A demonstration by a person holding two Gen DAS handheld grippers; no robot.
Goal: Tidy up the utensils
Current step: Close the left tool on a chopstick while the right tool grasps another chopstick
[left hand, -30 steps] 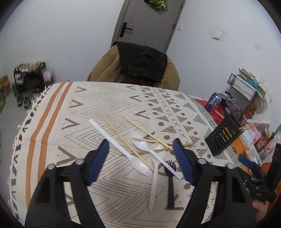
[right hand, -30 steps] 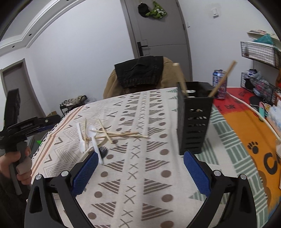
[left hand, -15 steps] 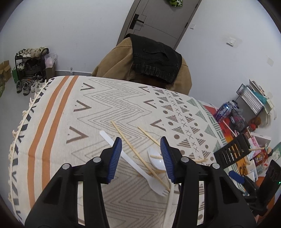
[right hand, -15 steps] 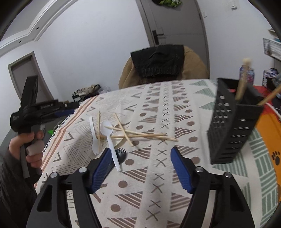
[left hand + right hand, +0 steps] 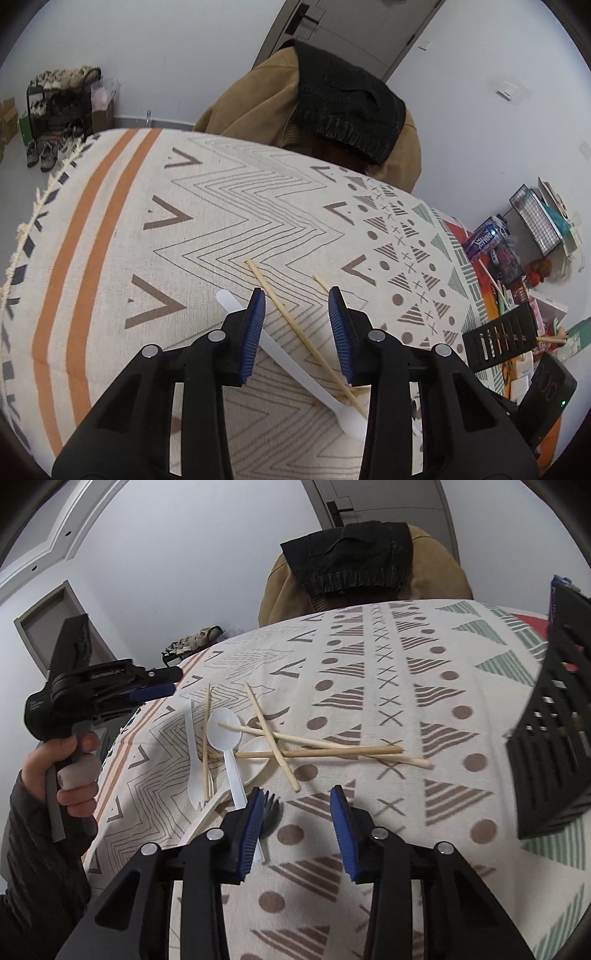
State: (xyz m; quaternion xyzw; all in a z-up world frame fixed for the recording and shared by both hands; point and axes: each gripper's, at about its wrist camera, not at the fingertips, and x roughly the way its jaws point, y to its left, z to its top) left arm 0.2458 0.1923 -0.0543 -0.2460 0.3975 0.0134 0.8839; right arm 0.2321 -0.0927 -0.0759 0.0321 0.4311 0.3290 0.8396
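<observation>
1. The left gripper [image 5: 296, 299] hangs over the patterned tablecloth [image 5: 110, 229] with its blue pads apart and closing. A wooden chopstick [image 5: 288, 317] runs slantwise through the gap between them, but neither pad presses on it.
2. Just beside its left finger a white plastic fork [image 5: 288, 362] lies with its handle passing under that finger. A second chopstick end [image 5: 321, 282] shows near the right finger.
3. The right gripper [image 5: 297, 795] is also part open and closing, with only bare cloth between its pads.
4. Behind its left finger the tines of a black fork [image 5: 271, 806] stick out, and the handle of a white spoon [image 5: 225, 734] passes beside that finger.
5. Farther out, crossed chopsticks [image 5: 321, 751] lie on top of the spoons in a loose heap, so the pieces overlap one another. The white fork lies at the heap's left edge.
6. The black slotted utensil holder [image 5: 550, 746] stands at the right edge of the table, well apart from the heap.
7. A hand [image 5: 70, 771] grips the left tool's handle at the left of the right wrist view.
8. Beyond the table, a chair draped with a tan coat and a dark garment [image 5: 347, 99] stands before a grey door.
</observation>
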